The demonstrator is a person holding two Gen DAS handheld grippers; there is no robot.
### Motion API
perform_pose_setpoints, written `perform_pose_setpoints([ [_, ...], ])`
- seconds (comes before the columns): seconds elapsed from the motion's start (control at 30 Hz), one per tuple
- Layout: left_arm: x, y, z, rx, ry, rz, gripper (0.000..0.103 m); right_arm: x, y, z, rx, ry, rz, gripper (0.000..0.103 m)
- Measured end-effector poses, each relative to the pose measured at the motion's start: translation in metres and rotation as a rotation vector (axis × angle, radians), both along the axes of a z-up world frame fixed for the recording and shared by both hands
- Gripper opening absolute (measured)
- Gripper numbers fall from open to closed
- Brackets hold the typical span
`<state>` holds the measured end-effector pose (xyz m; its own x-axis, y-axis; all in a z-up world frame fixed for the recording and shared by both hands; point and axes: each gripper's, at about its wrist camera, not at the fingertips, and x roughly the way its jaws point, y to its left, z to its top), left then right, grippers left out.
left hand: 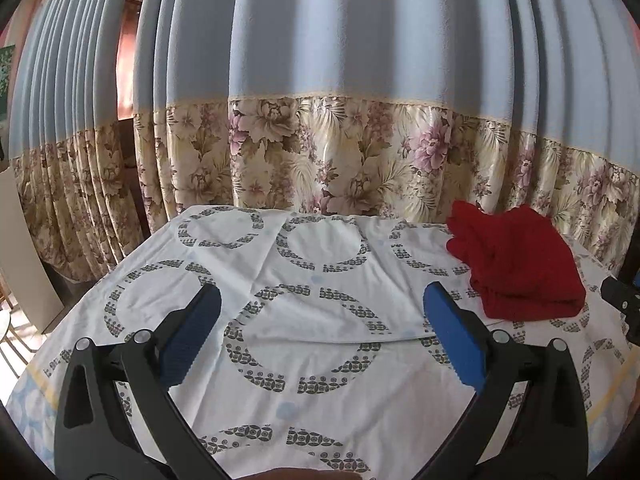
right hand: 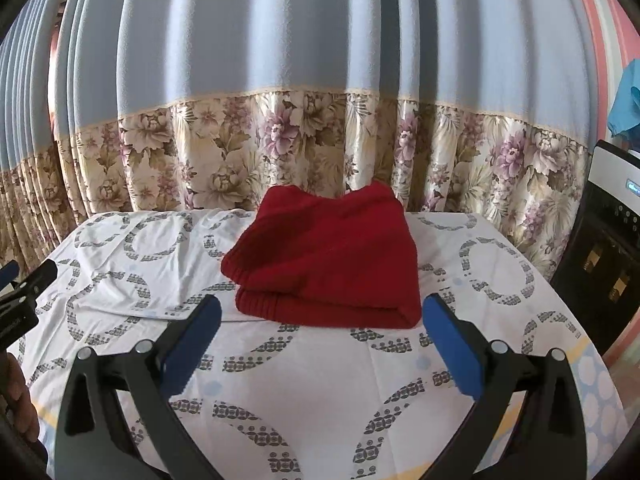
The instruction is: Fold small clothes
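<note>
Both claws gaping, blue pads apart, gripping nothing: left gripper (left hand: 322,336) hovering over bare patterned sheet (left hand: 320,380), right gripper (right hand: 322,336) hovering just short of folded red knit garment (right hand: 328,260). Left view is catching that garment only at right edge. Right view alone is showing a dark appliance (right hand: 604,264). Floral-hemmed blue curtain (left hand: 340,60) hanging behind.

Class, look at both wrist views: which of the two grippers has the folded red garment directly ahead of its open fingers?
The right gripper: the red garment lies centred ahead of it. The left gripper faces bare patterned sheet, garment off right.
</note>
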<state>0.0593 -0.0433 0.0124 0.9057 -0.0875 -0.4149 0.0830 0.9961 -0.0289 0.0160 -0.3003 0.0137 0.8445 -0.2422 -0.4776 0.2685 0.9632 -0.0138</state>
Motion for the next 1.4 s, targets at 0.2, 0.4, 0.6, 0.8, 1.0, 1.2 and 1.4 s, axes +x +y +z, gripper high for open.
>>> perform_pose_setpoints([
  [0.2, -0.0003, 0.0008, 0.0005, 0.002, 0.0, 0.002, 0.1, 0.0001, 0.0012, -0.0008, 0.001, 0.0, -0.003, 0.101],
  [0.4, -0.0008, 0.0018, 0.0001, 0.001, 0.001, -0.015, 0.1, -0.0002, 0.0026, 0.0006, -0.002, 0.002, -0.002, 0.101],
  [0.6, -0.003, -0.0025, 0.001, 0.03, -0.017, -0.023, 0.1, -0.0011, -0.0013, 0.0023, 0.011, 0.004, 0.021, 0.101],
  [0.8, -0.0023, -0.0046, 0.0001, 0.048, -0.01, -0.018, 0.1, -0.0007, -0.002, 0.0019, 0.008, 0.013, 0.025, 0.101],
  [1.0, -0.0016, -0.0021, 0.0004, 0.045, -0.007, -0.02, 0.1, 0.0001, -0.0027, 0.001, 0.009, 0.011, 0.024, 0.101],
  [1.2, -0.0019, -0.0022, 0.0009, 0.046, -0.01, -0.017, 0.1, 0.0007, -0.0033, -0.0003, 0.005, 0.017, 0.025, 0.101],
  [1.4, -0.0018, -0.0018, 0.0008, 0.053, -0.008, -0.01, 0.1, 0.0011, -0.0026, -0.0007, 0.003, 0.018, 0.026, 0.101],
])
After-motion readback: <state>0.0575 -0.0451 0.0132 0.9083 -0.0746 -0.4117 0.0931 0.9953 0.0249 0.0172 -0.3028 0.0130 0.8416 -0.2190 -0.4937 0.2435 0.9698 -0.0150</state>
